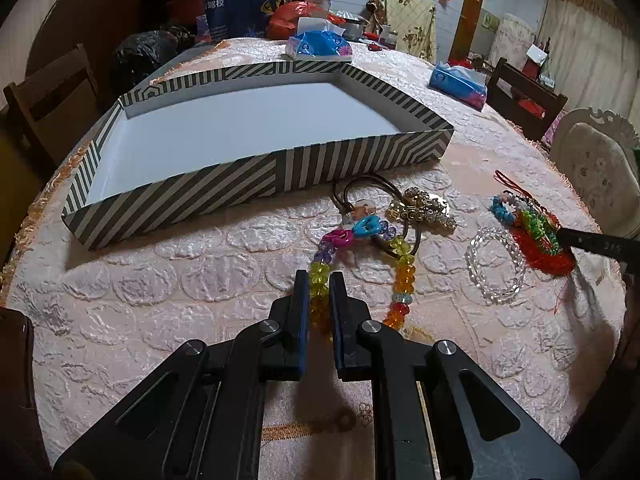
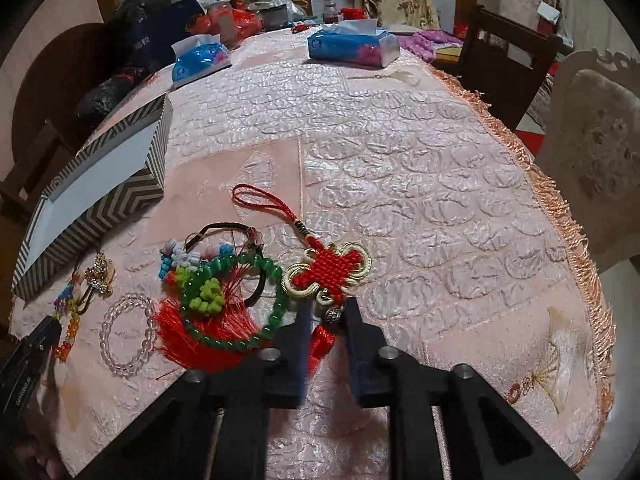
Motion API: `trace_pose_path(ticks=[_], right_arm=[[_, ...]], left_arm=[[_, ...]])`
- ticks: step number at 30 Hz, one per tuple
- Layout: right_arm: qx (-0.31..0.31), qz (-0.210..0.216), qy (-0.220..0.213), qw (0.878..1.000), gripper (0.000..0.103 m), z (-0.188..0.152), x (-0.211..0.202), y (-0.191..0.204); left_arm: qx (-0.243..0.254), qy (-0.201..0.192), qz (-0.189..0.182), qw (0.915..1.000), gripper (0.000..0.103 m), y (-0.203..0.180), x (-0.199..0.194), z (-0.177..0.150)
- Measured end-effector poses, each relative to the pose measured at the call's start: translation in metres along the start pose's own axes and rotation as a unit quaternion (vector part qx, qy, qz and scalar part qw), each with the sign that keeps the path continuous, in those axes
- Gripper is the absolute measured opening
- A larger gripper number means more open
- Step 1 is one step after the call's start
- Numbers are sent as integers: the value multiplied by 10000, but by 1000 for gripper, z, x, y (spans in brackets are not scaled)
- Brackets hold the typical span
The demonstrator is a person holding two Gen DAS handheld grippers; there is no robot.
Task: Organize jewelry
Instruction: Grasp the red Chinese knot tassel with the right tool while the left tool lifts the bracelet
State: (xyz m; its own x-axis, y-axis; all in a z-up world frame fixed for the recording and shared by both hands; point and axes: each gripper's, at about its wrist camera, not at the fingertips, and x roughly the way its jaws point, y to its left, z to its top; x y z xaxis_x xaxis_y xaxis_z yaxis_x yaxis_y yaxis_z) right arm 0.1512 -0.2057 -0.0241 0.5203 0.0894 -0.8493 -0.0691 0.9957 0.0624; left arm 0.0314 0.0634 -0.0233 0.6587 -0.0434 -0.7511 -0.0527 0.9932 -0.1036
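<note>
A pink quilted tablecloth (image 1: 160, 272) fills both views. On it, a striped box (image 1: 360, 160) with a bare white floor takes the upper middle of my left view; in the right view it sits at the left edge.

The jewelry lies in a loose heap below the box's near wall. In my right view a red knot charm (image 2: 332, 268) lies at centre, its tassel (image 2: 320, 342) running down between my right gripper (image 2: 326, 316); the jaws are narrow around it, but I cannot tell whether they grip.

Left of it lies a green bracelet (image 2: 240, 340), and further left a clear bracelet (image 2: 128, 332).

At lower centre of my left view, my left gripper (image 1: 319, 280) has its jaws closed on the yellow stretch of a colourful bead strand (image 1: 402, 276).
</note>
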Motion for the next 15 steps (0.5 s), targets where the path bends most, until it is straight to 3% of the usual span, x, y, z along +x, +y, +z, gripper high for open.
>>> trace_pose_path(ticks=[5, 10, 15], right_arm=[[335, 546, -620, 9960, 11, 1, -32, -12], [329, 778, -1097, 9904, 11, -5, -62, -12], [259, 901, -1524, 9839, 11, -8, -85, -7]], left_arm=[[-44, 1, -46, 10000, 9, 0, 0, 0], [-8, 14, -31, 10000, 9, 0, 0, 1], [-140, 61, -272, 9995, 8, 3, -9, 0]])
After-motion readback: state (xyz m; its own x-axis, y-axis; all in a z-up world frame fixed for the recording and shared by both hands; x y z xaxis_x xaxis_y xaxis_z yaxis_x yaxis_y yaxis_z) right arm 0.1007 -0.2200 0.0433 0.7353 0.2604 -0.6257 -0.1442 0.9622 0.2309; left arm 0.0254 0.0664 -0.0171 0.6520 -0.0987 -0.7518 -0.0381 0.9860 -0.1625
